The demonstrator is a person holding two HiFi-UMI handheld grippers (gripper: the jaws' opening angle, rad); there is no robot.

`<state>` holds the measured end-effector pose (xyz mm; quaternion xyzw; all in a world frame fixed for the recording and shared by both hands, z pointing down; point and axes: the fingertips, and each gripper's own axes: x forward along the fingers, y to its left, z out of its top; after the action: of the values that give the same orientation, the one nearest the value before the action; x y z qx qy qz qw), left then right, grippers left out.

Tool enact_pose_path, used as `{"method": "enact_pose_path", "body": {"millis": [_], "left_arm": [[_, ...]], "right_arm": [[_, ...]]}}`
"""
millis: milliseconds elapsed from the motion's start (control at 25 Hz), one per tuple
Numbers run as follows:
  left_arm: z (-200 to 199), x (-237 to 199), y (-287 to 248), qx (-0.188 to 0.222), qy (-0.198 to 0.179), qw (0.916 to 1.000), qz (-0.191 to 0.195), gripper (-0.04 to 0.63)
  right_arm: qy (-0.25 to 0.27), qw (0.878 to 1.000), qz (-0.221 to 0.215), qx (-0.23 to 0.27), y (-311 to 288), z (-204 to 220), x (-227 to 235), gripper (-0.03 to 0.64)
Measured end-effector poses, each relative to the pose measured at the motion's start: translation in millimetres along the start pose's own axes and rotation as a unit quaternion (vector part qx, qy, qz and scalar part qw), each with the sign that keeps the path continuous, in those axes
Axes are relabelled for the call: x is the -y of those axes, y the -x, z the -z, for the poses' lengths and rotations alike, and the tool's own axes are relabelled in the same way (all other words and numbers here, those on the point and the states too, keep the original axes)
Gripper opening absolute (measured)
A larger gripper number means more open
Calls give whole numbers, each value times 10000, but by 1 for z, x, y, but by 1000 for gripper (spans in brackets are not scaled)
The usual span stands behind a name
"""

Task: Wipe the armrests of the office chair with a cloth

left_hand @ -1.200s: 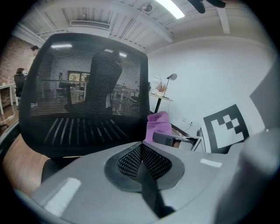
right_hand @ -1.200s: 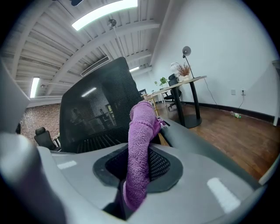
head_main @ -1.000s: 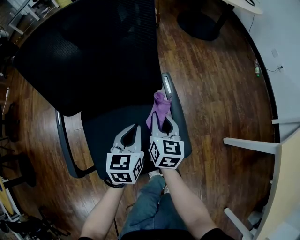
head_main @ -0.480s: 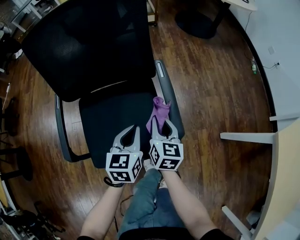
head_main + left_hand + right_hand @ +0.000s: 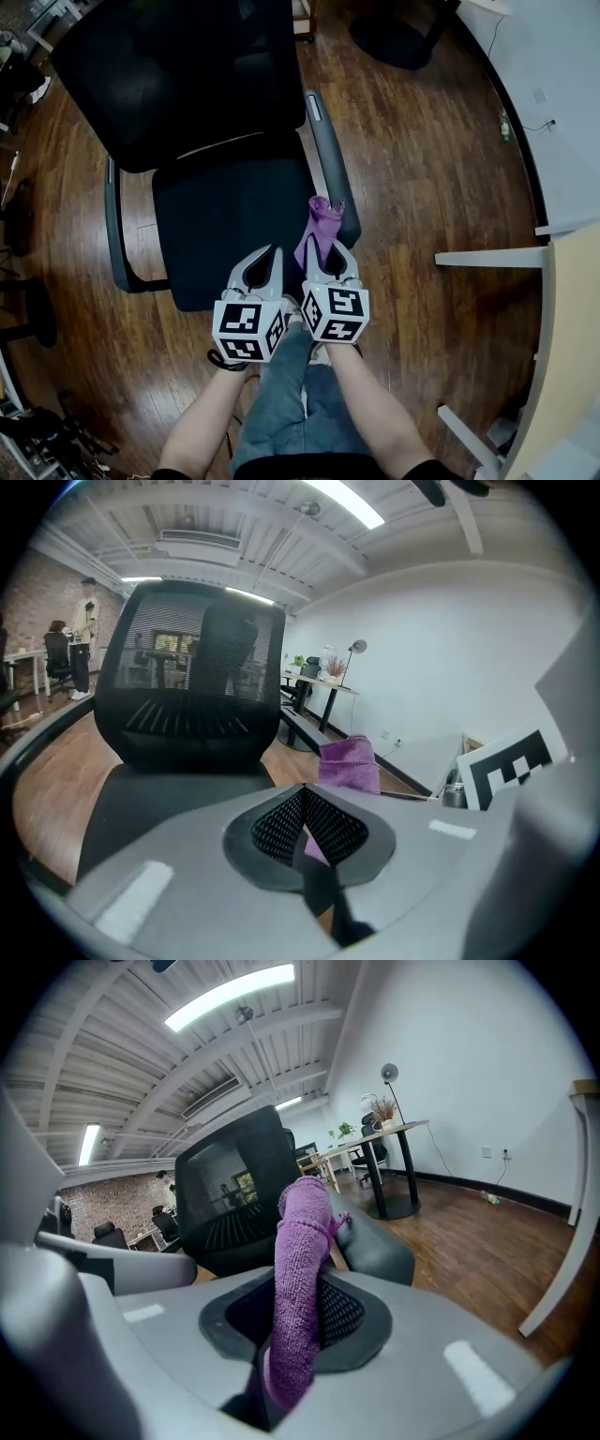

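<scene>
At the near end of the chair's right-hand armrest (image 5: 323,150), we have the purple cloth (image 5: 323,217) pinched in the right gripper (image 5: 323,248), jaws clamped tight on its lower part while the rest stands up ahead of them. A second ago the cloth sat about halfway along that armrest; now it is down by the front end, just off the seat's (image 5: 225,225) front right corner. So we have drawn back along the pad, and the whole chair has slid further from us. That reads to us as one stroke of the wipe about finished on this side. Whether the cloth presses on the pad right now, we cannot say for certain from above.

Our left gripper (image 5: 265,262) hovers just beside the right one, over the seat's front edge, jaws shut together with nothing between them. It is only along for the ride.

Across the seat, the other armrest (image 5: 111,225) looks untouched and well apart from the cloth, so that one is probably next.

Underfoot we have dark wooden floorboards (image 5: 422,187). A pale desk edge (image 5: 572,328) shows at the right, with a white wall beyond.
</scene>
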<state>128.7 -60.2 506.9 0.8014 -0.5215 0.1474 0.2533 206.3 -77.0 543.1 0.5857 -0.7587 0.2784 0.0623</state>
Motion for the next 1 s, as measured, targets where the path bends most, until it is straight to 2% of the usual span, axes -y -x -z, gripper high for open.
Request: {"method": "enact_pose_path", "body": {"millis": [600,840,1000], "left_arm": [[76,4,-5,-18,75,9999,-136,5],[97,3,-11,-66,71,9998,-188,4],[104,-1,-13,-66,91,9996,-242,3]], "right_arm": [[39,9994,-86,-347,7,93,33,67],[17,9980,-21,-625,3,132,53,67],[92,9975,-64,-694,1,143,55,67]]}}
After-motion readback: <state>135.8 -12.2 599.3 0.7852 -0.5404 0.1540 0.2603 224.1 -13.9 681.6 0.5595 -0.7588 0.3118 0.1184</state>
